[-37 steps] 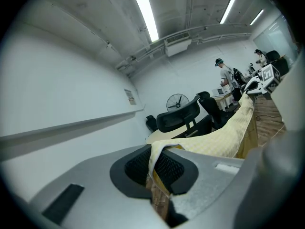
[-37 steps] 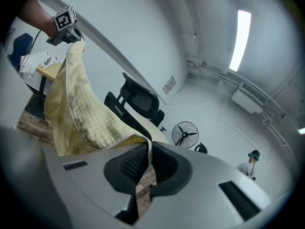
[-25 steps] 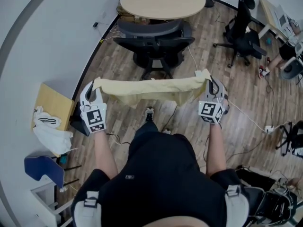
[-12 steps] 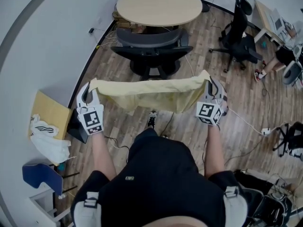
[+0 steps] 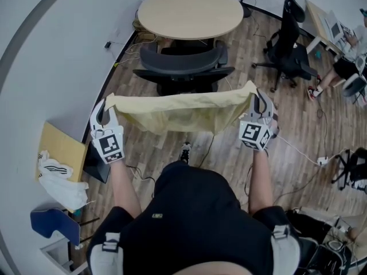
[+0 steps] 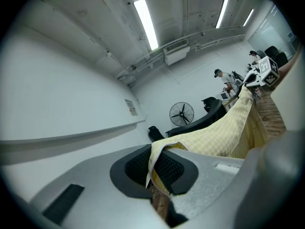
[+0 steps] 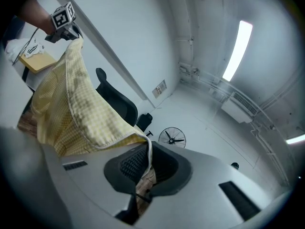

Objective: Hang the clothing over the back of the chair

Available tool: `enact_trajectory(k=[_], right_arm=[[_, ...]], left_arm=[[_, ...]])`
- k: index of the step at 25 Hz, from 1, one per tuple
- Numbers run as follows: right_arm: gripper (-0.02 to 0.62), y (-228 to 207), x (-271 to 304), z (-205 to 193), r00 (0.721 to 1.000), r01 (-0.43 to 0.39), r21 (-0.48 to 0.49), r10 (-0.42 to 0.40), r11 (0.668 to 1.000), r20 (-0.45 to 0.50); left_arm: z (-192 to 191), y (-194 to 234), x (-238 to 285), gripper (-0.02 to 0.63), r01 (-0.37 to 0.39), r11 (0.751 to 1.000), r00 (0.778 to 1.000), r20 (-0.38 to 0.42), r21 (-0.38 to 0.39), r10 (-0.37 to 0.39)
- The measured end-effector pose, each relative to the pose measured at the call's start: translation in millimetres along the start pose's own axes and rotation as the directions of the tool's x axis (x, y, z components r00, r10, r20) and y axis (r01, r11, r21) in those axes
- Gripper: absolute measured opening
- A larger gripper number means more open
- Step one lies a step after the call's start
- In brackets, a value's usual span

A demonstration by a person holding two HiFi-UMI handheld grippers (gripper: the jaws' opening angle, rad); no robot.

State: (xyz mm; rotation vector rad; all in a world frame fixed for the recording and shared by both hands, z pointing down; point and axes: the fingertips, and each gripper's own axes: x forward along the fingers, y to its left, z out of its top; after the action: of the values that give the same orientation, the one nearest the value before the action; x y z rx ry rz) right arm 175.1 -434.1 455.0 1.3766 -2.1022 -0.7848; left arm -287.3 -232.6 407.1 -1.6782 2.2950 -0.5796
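**Stretched wide between both tongs, just short of the chair back**

Nearest in: clamped shut on one top corner of the yellow clothing [image 5: 183, 112] with the left tongs [image 5: 105, 109], fabric pinched between the pads. Likewise shut on the opposite corner with the right tongs [image 5: 256, 99], a fold of hem trapped in the grip. Held up in the air as a broad band, long axis running left to right, upper edge nearly taut, lower edge sagging free above the wooden floor [image 5: 309, 125].

Just beyond: squared up to the black chair [image 5: 183, 62], straight ahead of both tongs, its back parallel to the band and about centred between the two grips, so neither hand clearly nearer. Farther off, behind the chair, a round bench [image 5: 192, 10].

Probably calls for carrying the band forward, both ends together, over the top of the back, then lowering until draped down either side. Risk of a lopsided hang if let go unevenly.

Against a second ago: moved closer to the chair, band now overlapping the chair's base in the head view, grips on both corners unchanged
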Motion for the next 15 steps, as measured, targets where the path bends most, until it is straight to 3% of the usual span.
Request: enact_trajectory(k=[15], right_arm=[[-0.002,-21.8,53.9,10.0,0.999,0.045,-0.006,-0.045,0.999,-0.007]], left_arm=[[27.5,12.9,81.8,0.003,0.026,1.000,0.998,0.066,-0.008,-0.026]])
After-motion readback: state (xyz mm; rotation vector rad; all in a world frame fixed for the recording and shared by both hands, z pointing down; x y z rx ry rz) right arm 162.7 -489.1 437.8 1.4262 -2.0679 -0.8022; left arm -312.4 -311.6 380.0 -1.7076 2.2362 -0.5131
